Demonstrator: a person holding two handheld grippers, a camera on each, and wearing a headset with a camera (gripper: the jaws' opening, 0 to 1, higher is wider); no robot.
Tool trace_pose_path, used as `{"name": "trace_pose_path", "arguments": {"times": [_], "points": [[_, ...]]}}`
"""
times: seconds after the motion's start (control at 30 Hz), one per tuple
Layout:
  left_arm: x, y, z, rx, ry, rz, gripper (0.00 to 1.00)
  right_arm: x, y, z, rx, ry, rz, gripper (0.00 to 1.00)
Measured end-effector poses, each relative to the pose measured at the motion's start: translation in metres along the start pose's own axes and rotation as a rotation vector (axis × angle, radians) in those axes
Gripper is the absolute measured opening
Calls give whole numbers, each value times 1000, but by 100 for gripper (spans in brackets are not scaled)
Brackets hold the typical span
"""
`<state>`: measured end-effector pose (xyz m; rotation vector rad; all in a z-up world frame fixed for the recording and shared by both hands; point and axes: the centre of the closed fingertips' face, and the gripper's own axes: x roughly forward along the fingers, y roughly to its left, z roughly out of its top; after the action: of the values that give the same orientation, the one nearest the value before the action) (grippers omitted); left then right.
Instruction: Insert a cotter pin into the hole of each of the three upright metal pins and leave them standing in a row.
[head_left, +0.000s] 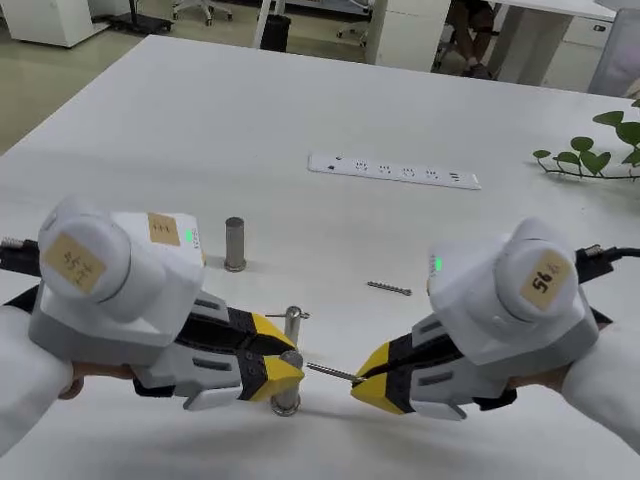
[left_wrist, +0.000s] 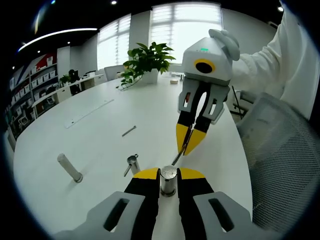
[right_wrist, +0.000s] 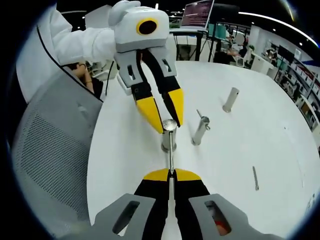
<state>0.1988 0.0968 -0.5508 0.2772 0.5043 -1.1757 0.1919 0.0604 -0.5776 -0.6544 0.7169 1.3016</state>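
At the white table (head_left: 300, 110), the second of three insertions appeared to be in hand. The left gripper (head_left: 283, 352) had its jaws closed tight around the near pin (head_left: 287, 400), holding it upright on the tabletop. The right gripper (head_left: 362, 380), coming in from 3 o'clock, had its jaws pinched almost shut on the tail of a cotter pin (head_left: 332, 373), which it held level and aimed at the pin's head. Whether the tip had reached the hole could not be told. The next move likely called for a straight, level push along the cotter pin's line while the left gripper kept the pin from turning. A power strip (head_left: 393, 170) lay well apart at 12 o'clock and a plant (head_left: 598, 155) at 2 o'clock, leaving open tabletop on that side. The gripper views put the table's near edge close by, so there was less room there. The middle pin (head_left: 293, 322) stood just beyond at 12 o'clock, apparently already fitted, and the far pin (head_left: 235, 243) waited at 11 o'clock. A spare cotter pin (head_left: 389, 288) lay flat at 1 o'clock.
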Motion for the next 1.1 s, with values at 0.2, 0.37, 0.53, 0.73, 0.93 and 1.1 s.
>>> {"name": "trace_pose_path", "arguments": {"times": [0.2, 0.37, 0.53, 0.73, 0.93, 1.1], "points": [[-1, -1, 0, 4, 2, -9, 10, 3, 1, 0, -31, 18, 9, 0], [-1, -2, -1, 16, 14, -9, 10, 3, -1, 5, -49, 17, 12, 0], [-2, -2, -1, 2, 27, -9, 10, 3, -2, 6, -73, 27, 9, 0], [-2, -3, -1, 17, 30, -10, 10, 5, -3, 10, -93, 31, 4, 0], [0, -5, 0, 24, 33, -14, 10, 11, 1, 23, -90, -4, 26, 0], [1, -5, 0, 31, 35, -15, 10, 17, 3, 30, -118, -3, 28, 0]]}}
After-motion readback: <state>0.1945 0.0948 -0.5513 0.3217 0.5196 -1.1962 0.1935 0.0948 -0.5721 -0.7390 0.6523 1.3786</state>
